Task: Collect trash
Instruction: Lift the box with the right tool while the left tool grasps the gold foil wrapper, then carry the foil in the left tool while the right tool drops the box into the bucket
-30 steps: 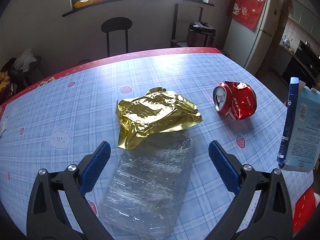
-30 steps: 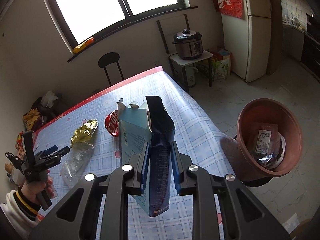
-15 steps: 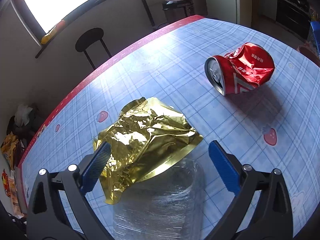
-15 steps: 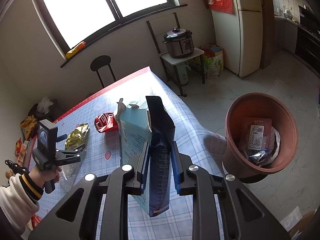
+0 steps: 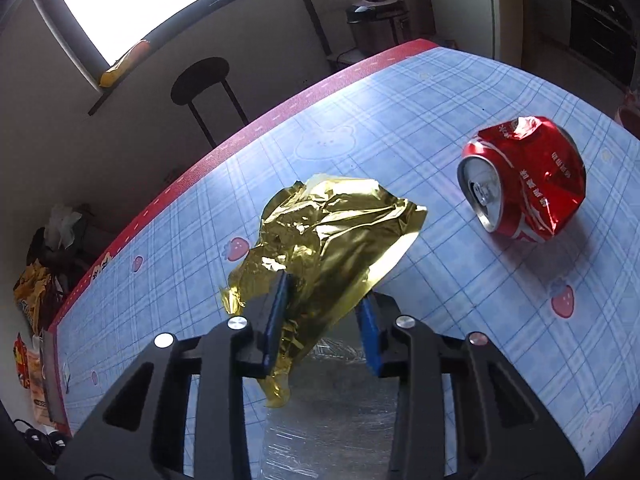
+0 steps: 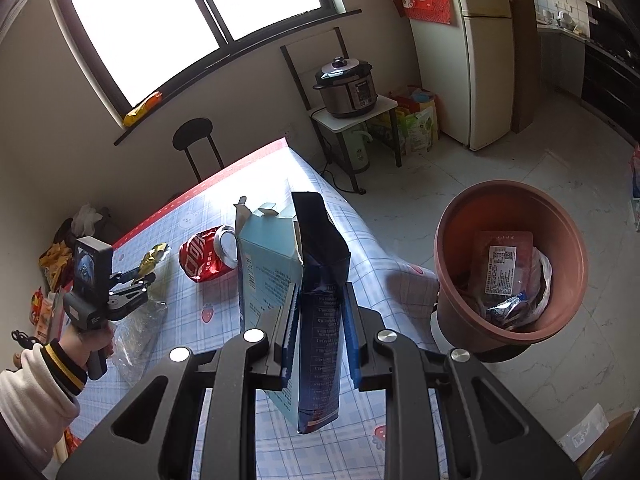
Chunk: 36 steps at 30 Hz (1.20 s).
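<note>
My left gripper [image 5: 322, 304] is shut on the near edge of a crumpled gold foil wrapper [image 5: 332, 232] on the blue checked table [image 5: 400, 120]. A flattened clear plastic bottle [image 5: 332, 408] lies under and in front of the gripper. A crushed red can [image 5: 528, 184] lies to the right. My right gripper [image 6: 318, 312] is shut on an opened blue carton [image 6: 304, 280], held upright above the table's right edge. A brown bin [image 6: 508, 264] with packaging inside stands on the floor to the right. The left gripper [image 6: 140, 278] shows in the right wrist view too.
A black stool [image 5: 204, 80] stands behind the table's red far edge [image 5: 280, 112]. A pressure cooker [image 6: 346, 84] sits on a small stand by the wall, with a fridge [image 6: 480, 52] beyond. Bags lie on the floor at the left [image 5: 36, 292].
My left gripper moved forward over the bottle and closed on the gold wrapper. My right gripper kept its hold on the carton and shifted nearer the bin.
</note>
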Motion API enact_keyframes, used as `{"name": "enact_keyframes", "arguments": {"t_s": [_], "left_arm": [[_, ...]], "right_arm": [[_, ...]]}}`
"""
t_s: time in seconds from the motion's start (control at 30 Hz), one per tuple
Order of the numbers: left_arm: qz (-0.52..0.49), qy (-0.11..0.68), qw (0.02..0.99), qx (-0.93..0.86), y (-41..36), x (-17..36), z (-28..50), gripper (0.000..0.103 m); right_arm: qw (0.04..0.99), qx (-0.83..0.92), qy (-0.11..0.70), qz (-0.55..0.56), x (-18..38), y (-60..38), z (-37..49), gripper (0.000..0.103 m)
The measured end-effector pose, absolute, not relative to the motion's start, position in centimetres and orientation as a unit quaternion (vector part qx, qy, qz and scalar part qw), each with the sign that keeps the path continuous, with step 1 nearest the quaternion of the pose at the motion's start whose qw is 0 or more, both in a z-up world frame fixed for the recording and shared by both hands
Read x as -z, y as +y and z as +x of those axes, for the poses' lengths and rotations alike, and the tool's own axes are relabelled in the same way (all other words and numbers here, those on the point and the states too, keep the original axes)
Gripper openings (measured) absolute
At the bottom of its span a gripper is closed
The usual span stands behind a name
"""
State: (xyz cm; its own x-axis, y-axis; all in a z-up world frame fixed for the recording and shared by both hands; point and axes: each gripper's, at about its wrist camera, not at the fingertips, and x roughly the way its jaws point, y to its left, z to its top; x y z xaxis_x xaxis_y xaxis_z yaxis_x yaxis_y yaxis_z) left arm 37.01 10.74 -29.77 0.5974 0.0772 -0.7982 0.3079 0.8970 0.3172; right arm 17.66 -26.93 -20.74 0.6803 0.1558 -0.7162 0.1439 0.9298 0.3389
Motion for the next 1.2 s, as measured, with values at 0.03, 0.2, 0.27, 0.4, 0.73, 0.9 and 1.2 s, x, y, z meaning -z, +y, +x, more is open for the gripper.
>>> {"name": "enact_keyframes", "arguments": {"t_s": [0.03, 0.2, 0.27, 0.4, 0.73, 0.9, 1.2], "left_arm": [[0.209, 0.439, 0.872, 0.063, 11.3, 29.0, 36.9, 0.028], [0.127, 0.422, 0.896, 0.058, 14.7, 24.7, 35.9, 0.014], [0.092, 0.414, 0.904, 0.055, 15.9, 23.1, 35.0, 0.013], [0.048, 0.397, 0.915, 0.058, 16.7, 20.4, 32.0, 0.013], [-0.038, 0.33, 0.937, 0.109, 13.1, 12.9, 24.6, 0.013], [-0.065, 0.3, 0.94, 0.149, 8.7, 10.0, 21.2, 0.013], [-0.079, 0.275, 0.938, 0.197, -0.1, 7.4, 16.9, 0.013]], "right_arm": [[0.898, -0.005, 0.398, 0.188, 20.7, -27.0, 17.7, 0.021], [0.903, -0.019, 0.385, 0.188, 19.7, -26.9, 17.6, 0.021], [0.906, -0.025, 0.379, 0.188, 19.3, -27.0, 17.5, 0.021], [0.91, -0.03, 0.365, 0.192, 18.3, -27.6, 17.1, 0.021], [0.938, 0.002, 0.298, 0.176, 13.7, -33.1, 15.1, 0.021], [0.952, 0.049, 0.256, 0.162, 10.9, -38.2, 13.5, 0.021], [0.953, 0.117, 0.239, 0.143, 9.2, -46.9, 12.6, 0.021]]}}
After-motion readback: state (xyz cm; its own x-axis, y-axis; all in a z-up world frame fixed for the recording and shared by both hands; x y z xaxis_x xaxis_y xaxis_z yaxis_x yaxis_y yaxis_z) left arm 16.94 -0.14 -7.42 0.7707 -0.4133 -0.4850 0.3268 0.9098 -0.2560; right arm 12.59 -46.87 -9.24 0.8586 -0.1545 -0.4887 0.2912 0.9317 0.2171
